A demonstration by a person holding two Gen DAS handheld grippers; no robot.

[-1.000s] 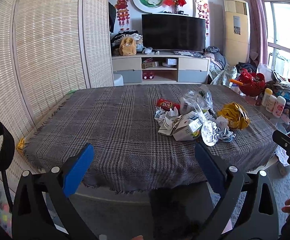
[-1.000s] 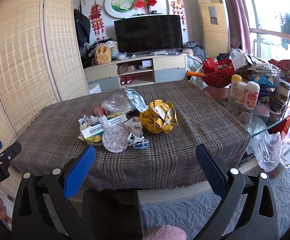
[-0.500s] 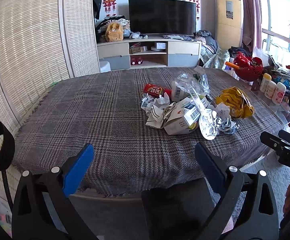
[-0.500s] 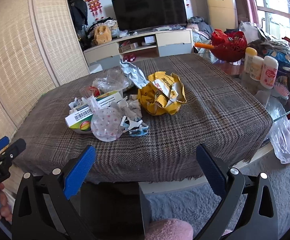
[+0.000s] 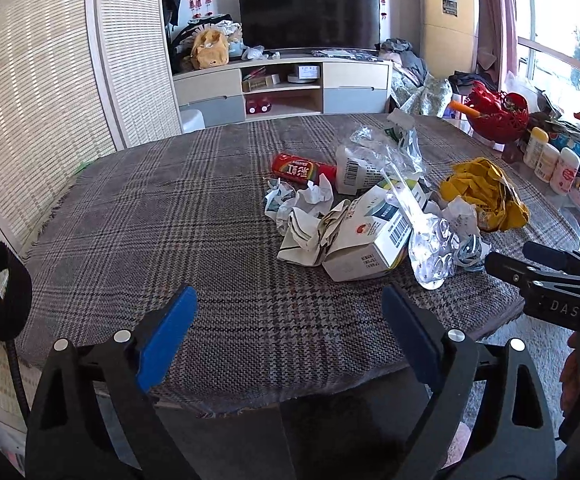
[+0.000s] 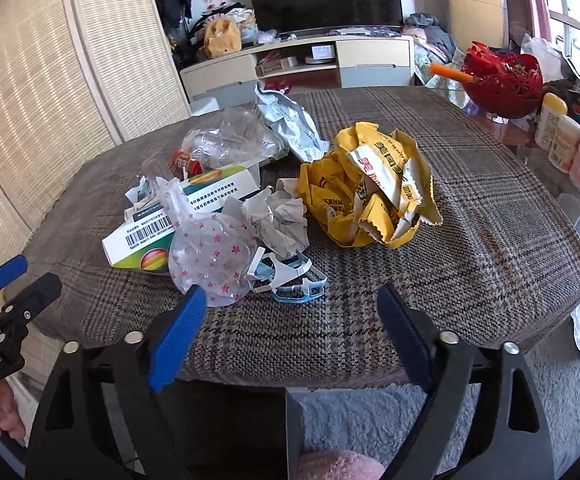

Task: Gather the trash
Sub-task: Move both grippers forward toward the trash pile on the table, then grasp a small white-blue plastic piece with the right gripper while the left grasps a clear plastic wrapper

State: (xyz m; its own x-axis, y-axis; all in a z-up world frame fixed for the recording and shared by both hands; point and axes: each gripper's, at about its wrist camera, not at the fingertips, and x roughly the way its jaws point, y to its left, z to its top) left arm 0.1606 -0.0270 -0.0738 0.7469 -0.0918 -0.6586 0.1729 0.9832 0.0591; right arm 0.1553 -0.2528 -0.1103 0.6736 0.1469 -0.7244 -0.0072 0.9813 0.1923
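Only the right wrist view shows the blue mask frame [image 6: 290, 280] near the table [image 6: 490, 272] front edge. Left gripper [image 5: 290, 328] and right gripper [image 6: 292, 320]: jaws closing, nothing between them.

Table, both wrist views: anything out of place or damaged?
Yes. A heap of trash sits mid-table on the plaid cloth: a crushed white carton, a crumpled yellow wrapper, wadded paper, a clear star-print bag and a torn blue-white plastic piece. Nothing spilled.

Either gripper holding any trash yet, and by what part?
Nothing held. The left gripper and right gripper are closing on empty air, short of the star-printed clear plastic bag.
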